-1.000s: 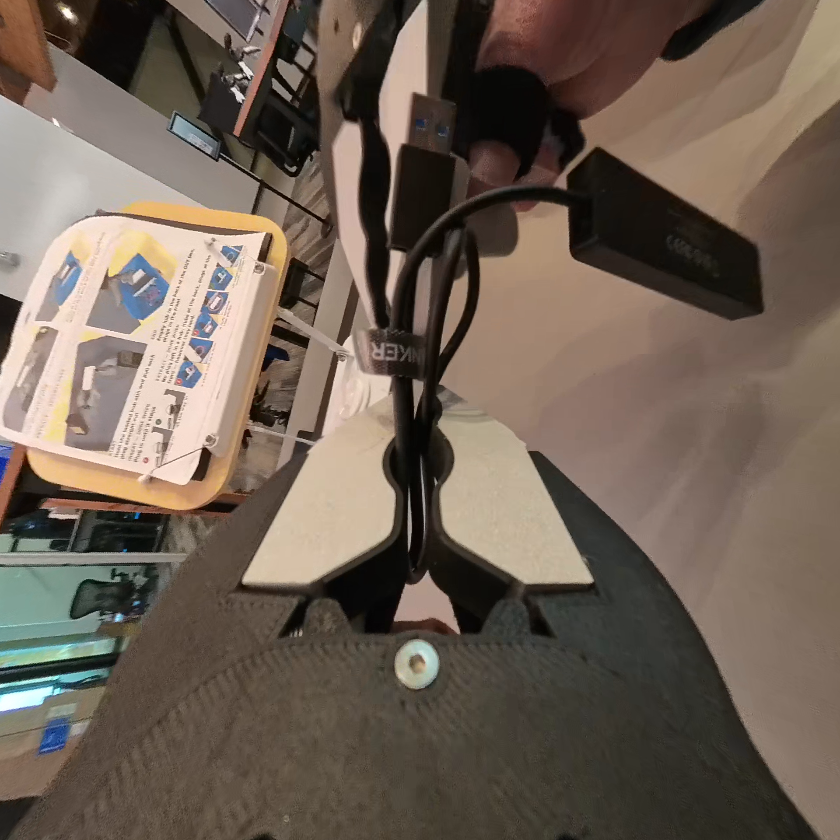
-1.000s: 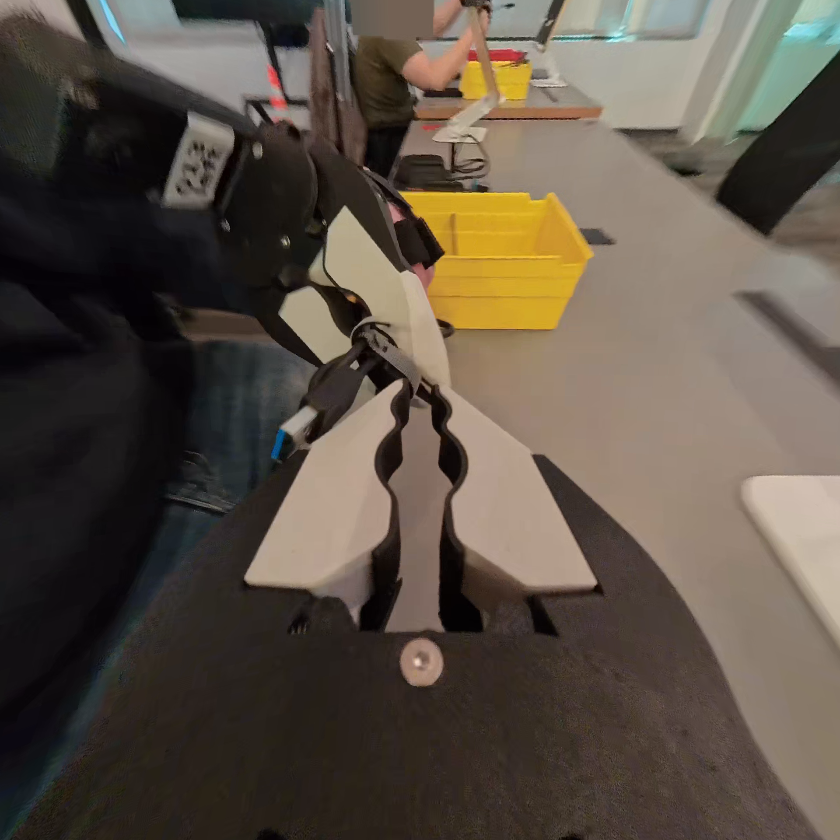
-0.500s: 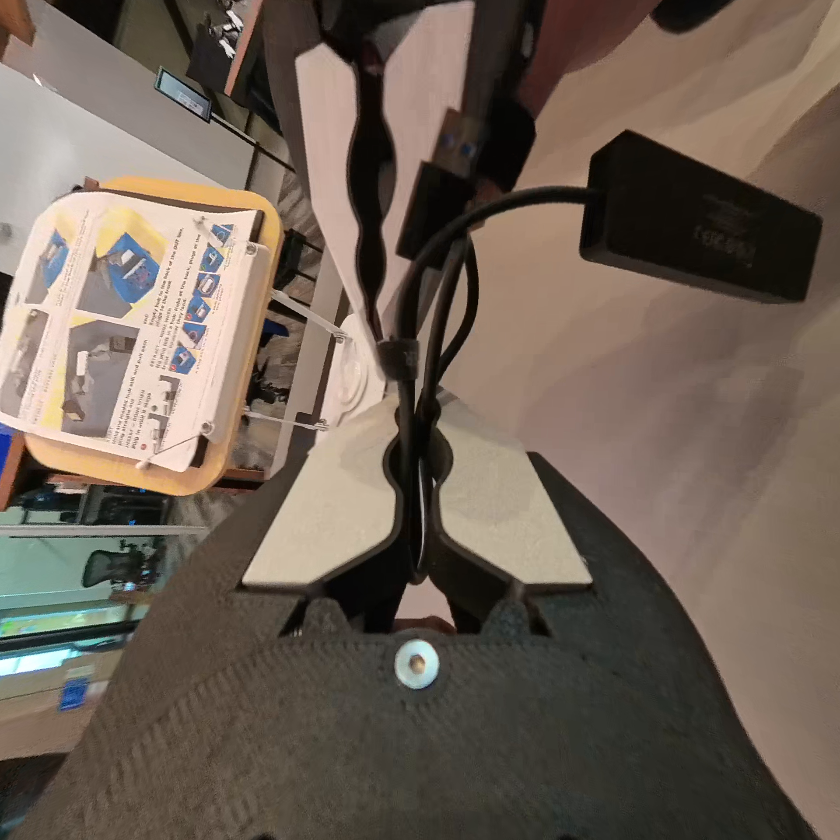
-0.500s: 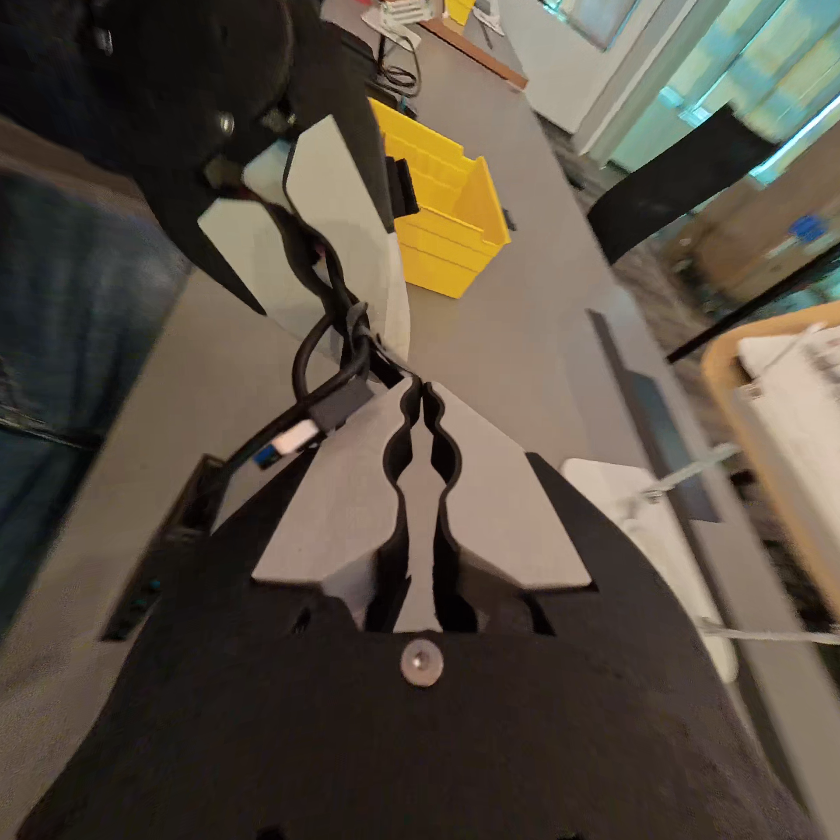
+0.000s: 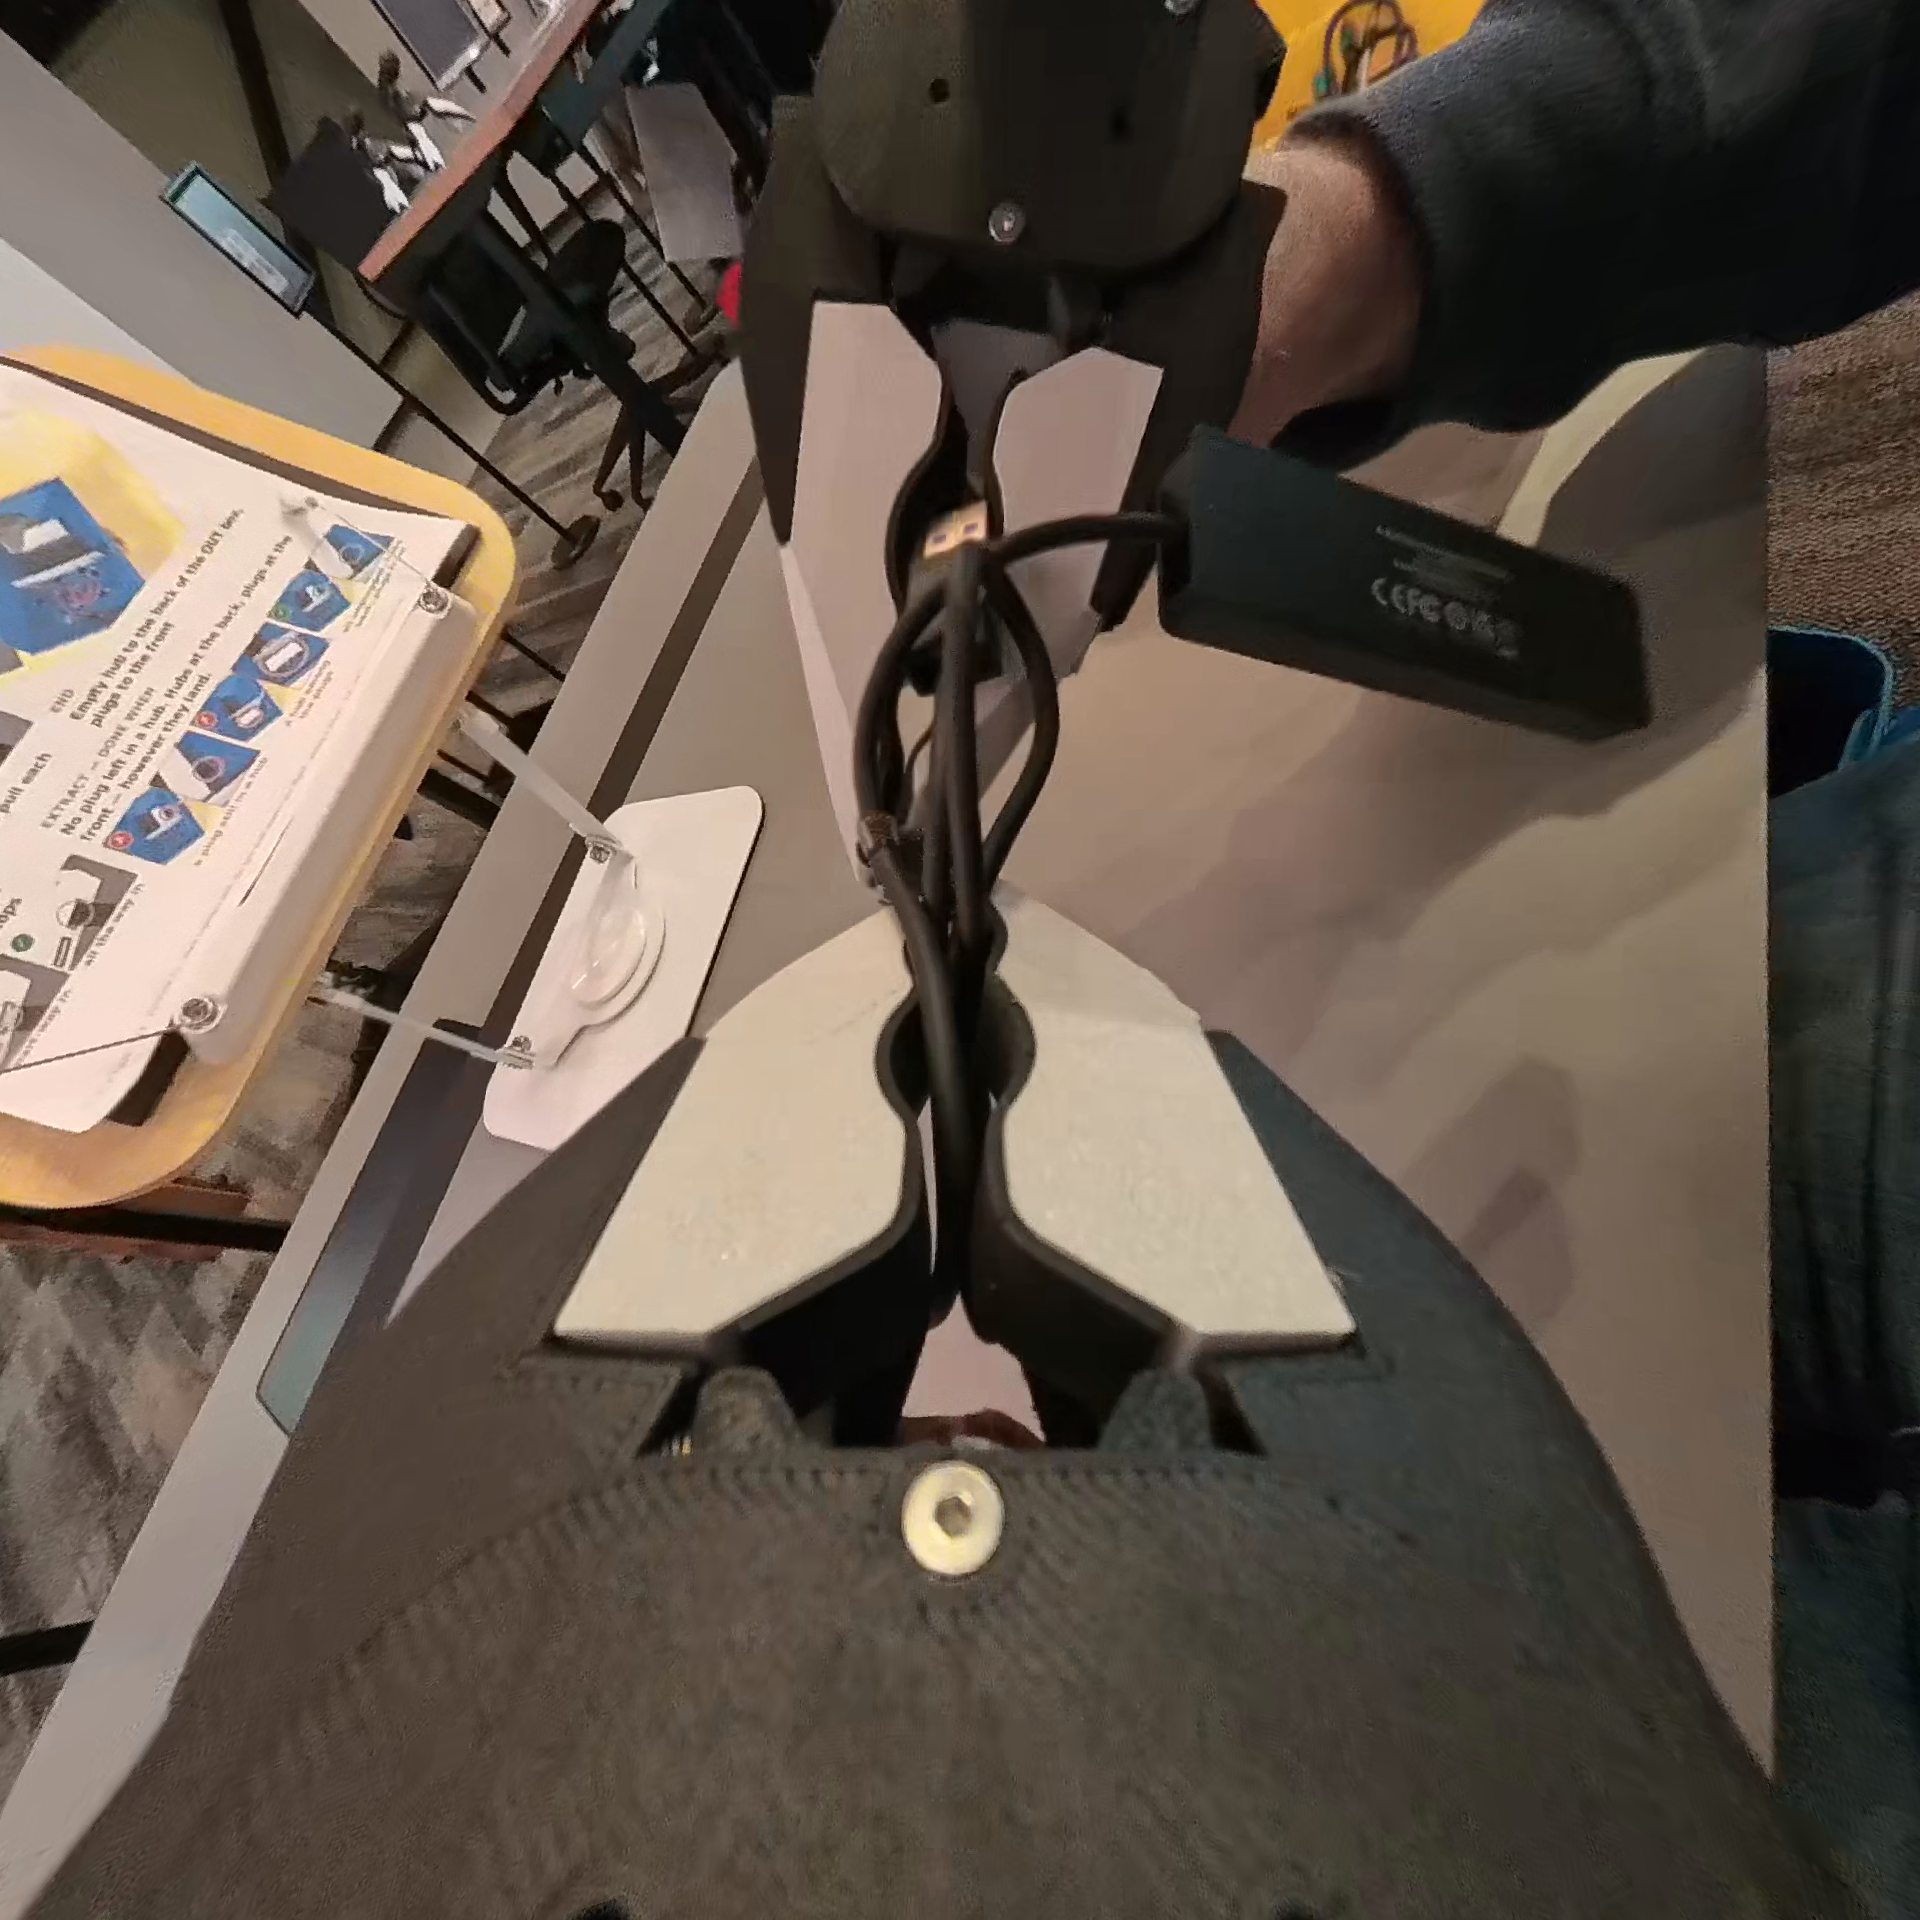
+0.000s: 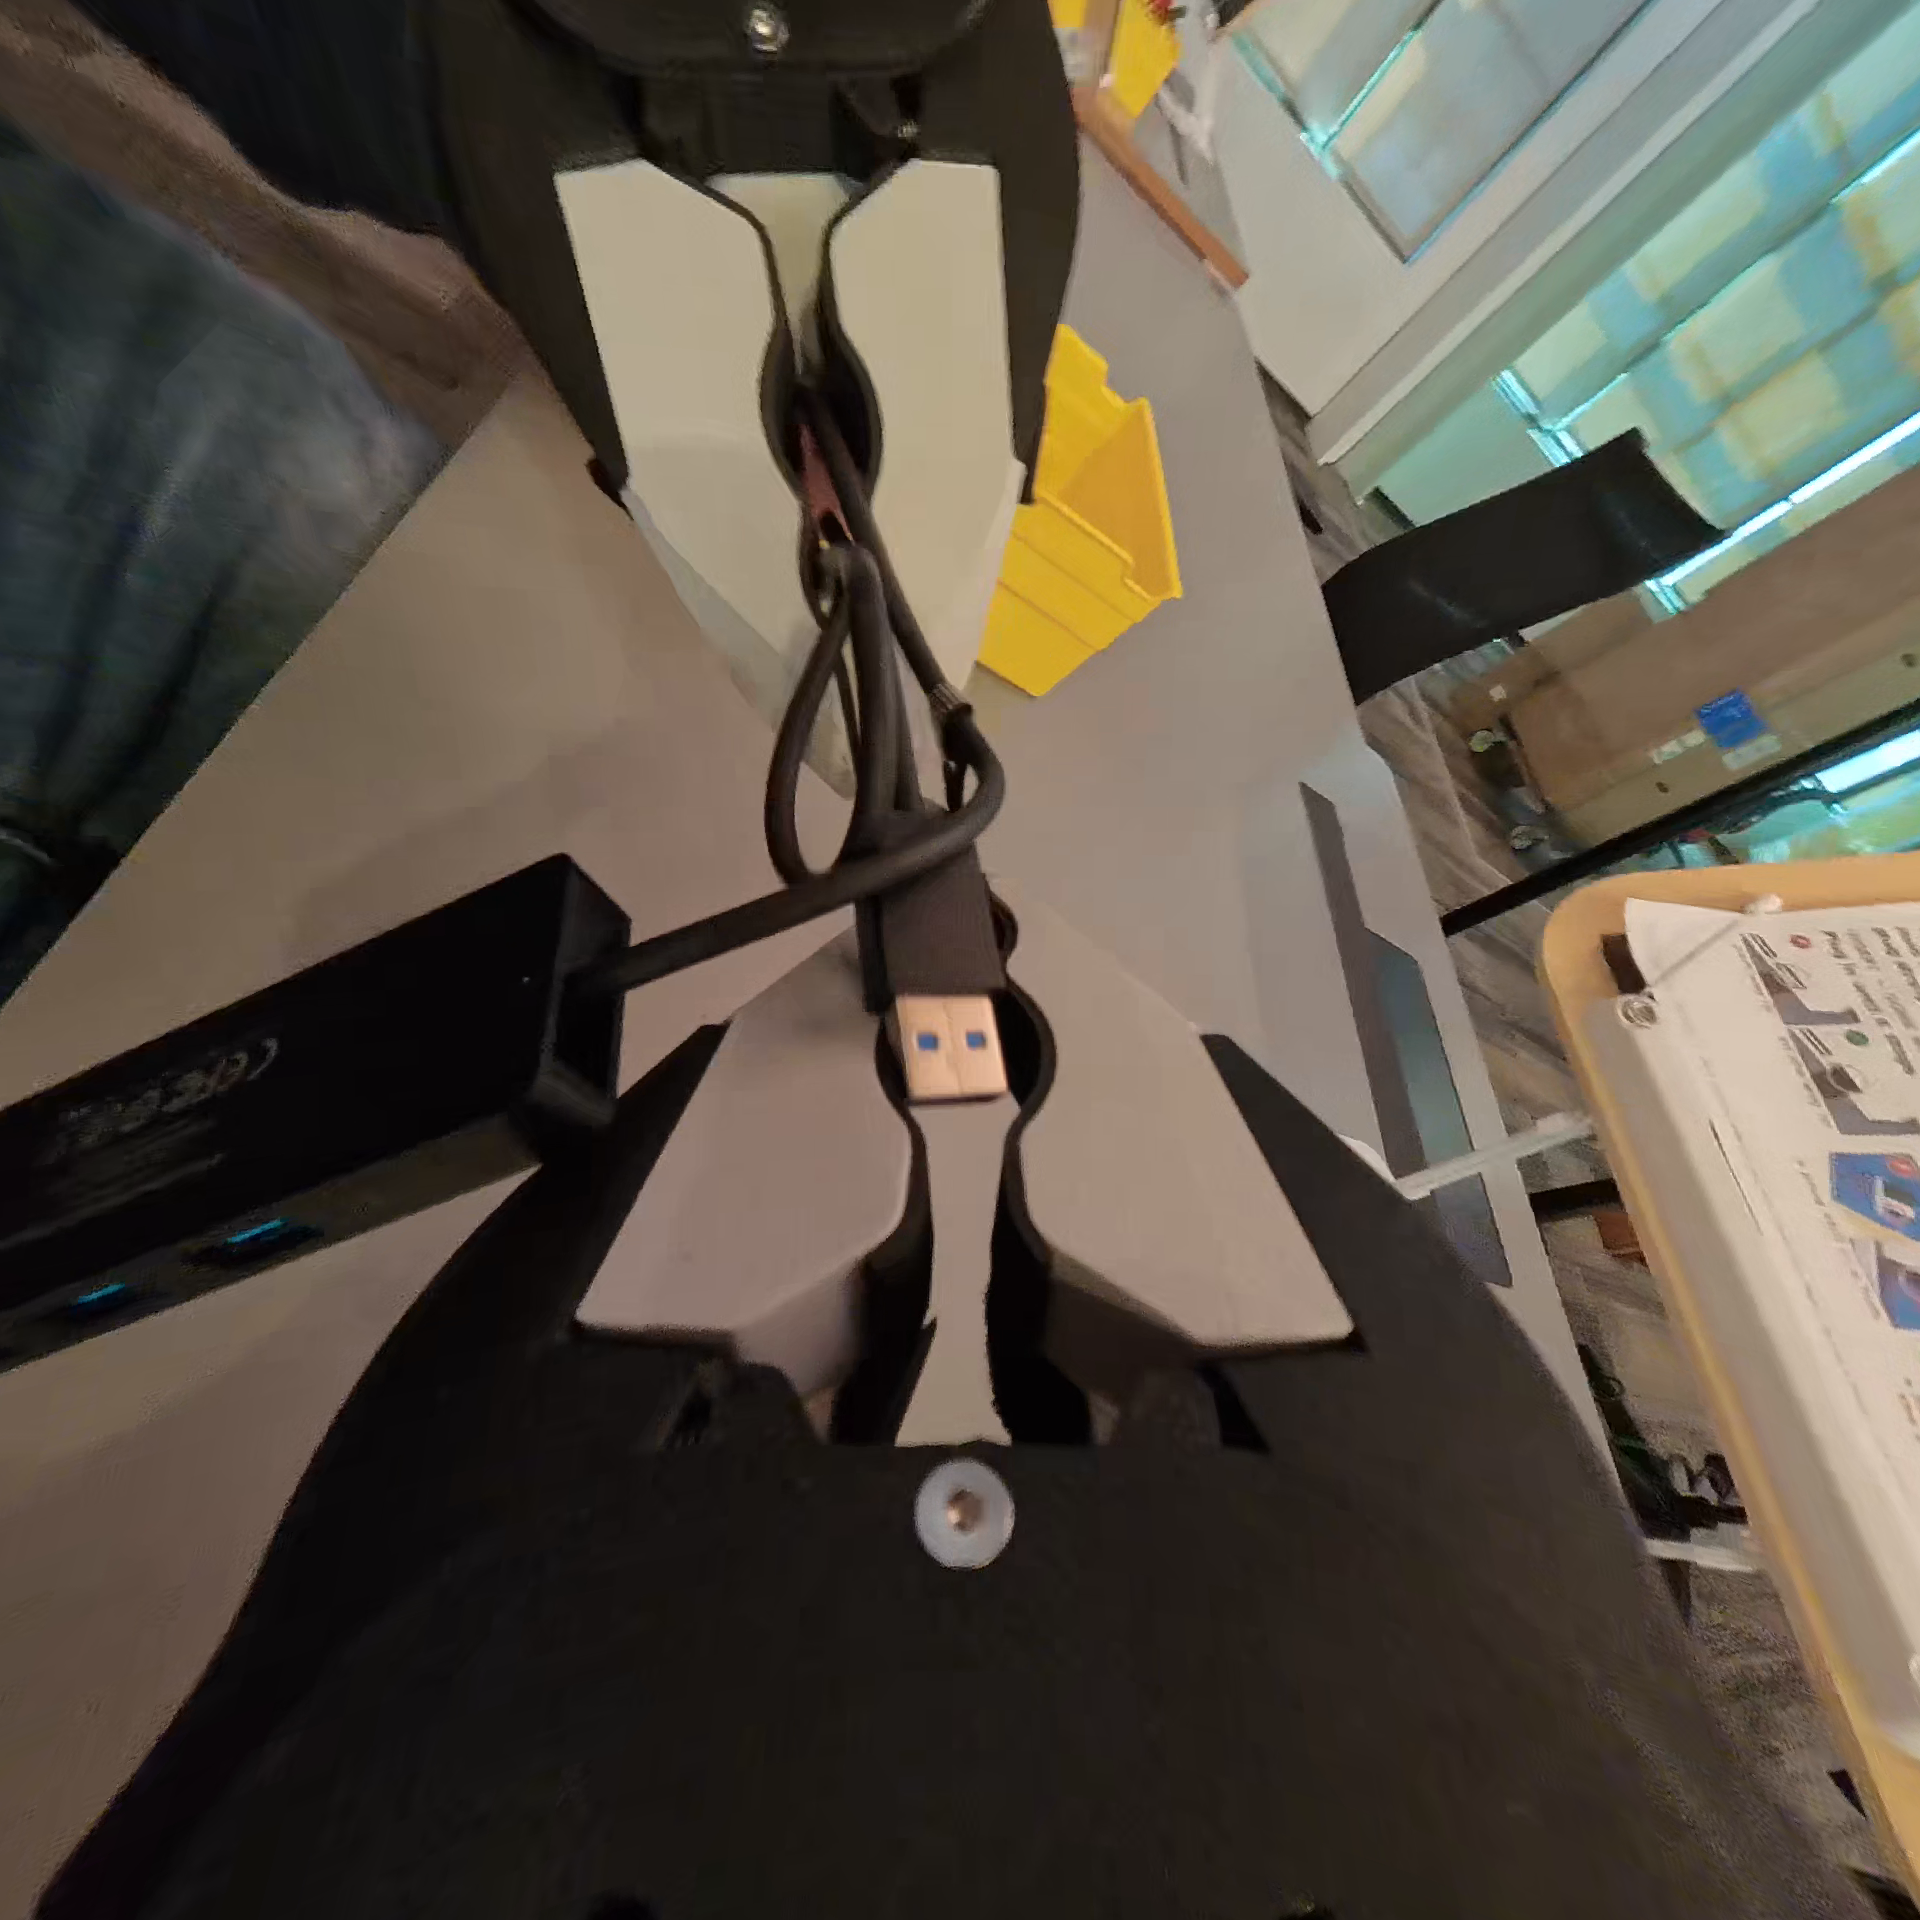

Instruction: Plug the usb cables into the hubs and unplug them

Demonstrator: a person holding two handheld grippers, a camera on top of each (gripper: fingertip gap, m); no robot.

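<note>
USB plug: the silver-and-blue plug (image 6: 954,1060) sits centre frame in your right view, its metal tip inside the rounded notch between the right hand-held gripper's (image 6: 961,997) fingers, black shell poking out above them.
Cable: the bundled black cable (image 5: 951,831) runs up the middle of the left view, from your left hand-held gripper (image 5: 956,987) to the other one at top centre.
Hub: the black hub (image 5: 1392,603) hangs free at right of the left view, on its short lead, above the grey desk (image 5: 1299,935).
Left hold: pinched tight on the cable loops, jaws nearly together.
Right hold: a narrow gap, parted; I can't tell if the pads touch the plug, so call it not yet gripping.
Risk one: close on the metal tip, not the shell, and the plug may twist or slip out crooked.
Risk two: that hub swings; it may tug the bundle and spoil your line-up.
Risk three: the loops crossing the shell (image 6: 883,831) could get pinched alongside it.
</note>
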